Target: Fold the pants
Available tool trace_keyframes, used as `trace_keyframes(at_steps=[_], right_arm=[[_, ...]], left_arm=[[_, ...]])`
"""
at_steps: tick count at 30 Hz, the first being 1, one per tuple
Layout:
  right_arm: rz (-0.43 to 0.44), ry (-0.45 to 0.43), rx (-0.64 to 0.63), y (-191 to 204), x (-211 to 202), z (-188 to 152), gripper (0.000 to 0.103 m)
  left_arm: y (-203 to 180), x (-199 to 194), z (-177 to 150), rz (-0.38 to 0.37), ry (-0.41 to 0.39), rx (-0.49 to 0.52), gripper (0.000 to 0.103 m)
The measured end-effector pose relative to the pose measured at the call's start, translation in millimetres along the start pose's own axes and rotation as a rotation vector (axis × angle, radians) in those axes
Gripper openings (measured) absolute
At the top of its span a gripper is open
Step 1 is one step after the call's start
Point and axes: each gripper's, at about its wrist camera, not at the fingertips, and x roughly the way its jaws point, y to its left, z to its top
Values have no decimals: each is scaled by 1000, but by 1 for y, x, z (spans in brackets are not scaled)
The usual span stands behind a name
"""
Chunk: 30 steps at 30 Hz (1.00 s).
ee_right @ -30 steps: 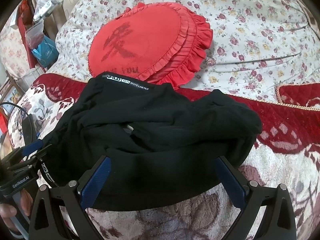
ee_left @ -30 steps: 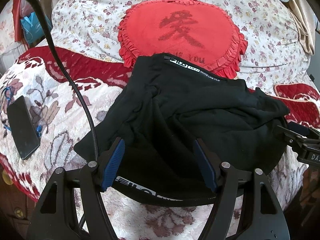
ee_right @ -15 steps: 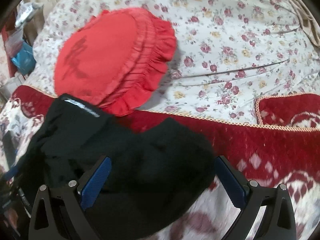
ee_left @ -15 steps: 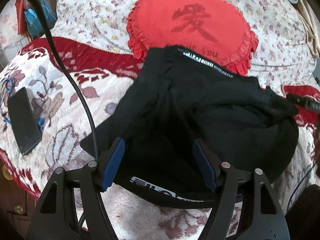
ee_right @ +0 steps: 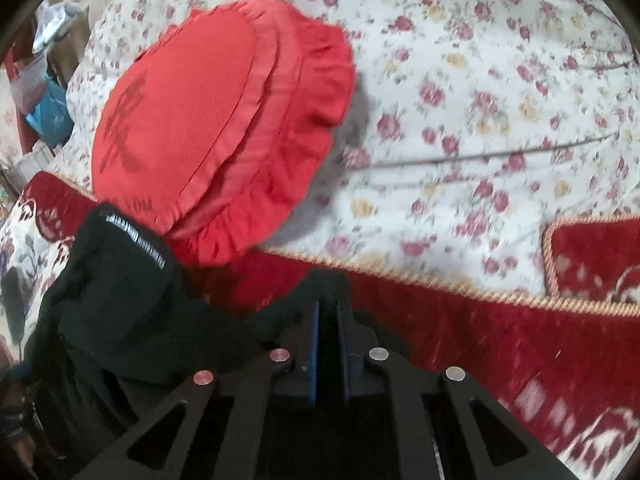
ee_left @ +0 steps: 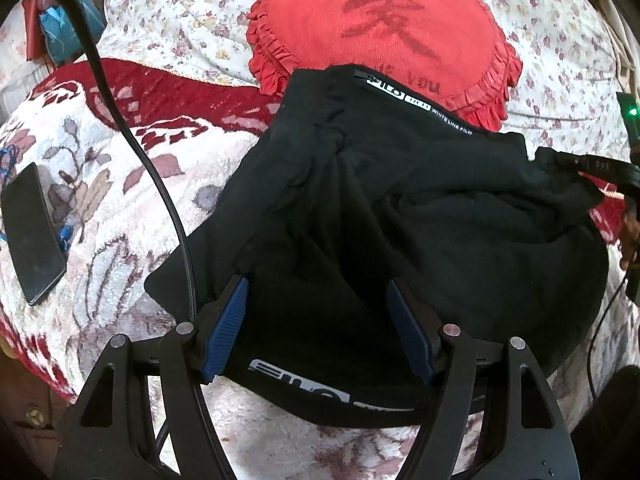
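Sideways along the bed went the right gripper (ee_right: 328,312), whose jaws, wide a second earlier, had snapped together on the right-hand corner of the black pants (ee_left: 400,208), pinching cloth between the blue pads. The pants lay bunched on the floral blanket (ee_left: 100,208), their far edge overlapping the red ruffled cushion (ee_left: 380,32). The left gripper (ee_left: 316,320) had barely moved, its jaws wide over the near waistband, gripping nothing, so probably only one corner was secured for the fold.

Matt knit cloth is seen in the crumpled black pants (ee_left: 420,216); fuzzy plush in the red-and-cream floral blanket (ee_left: 120,216); ribbed cloth in the red frilled heart cushion (ee_right: 208,120).
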Motion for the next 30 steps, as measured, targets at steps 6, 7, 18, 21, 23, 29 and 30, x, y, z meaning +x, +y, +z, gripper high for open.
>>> trace_keyframes(at_steps=[6, 7, 18, 21, 23, 29, 30], right_arm=[[-17, -5, 12, -8, 7, 20, 8], [-40, -13, 10, -7, 8, 25, 8], [-92, 21, 217, -64, 24, 32, 14], [-28, 1, 282, -71, -7, 0, 54], [-12, -22, 310, -71, -31, -27, 64], [118, 68, 378, -60, -24, -76, 64], [129, 86, 389, -58, -14, -78, 64]], left_arm=[[-2, 6, 1, 1, 10, 10, 71], [-2, 6, 2, 0, 12, 10, 71], [3, 2, 2, -23, 17, -9, 71], [10, -13, 4, -66, 9, -35, 71], [18, -27, 5, -83, -18, -55, 71], [48, -41, -3, -73, -12, -137, 71], [52, -40, -7, -65, 0, -151, 71]])
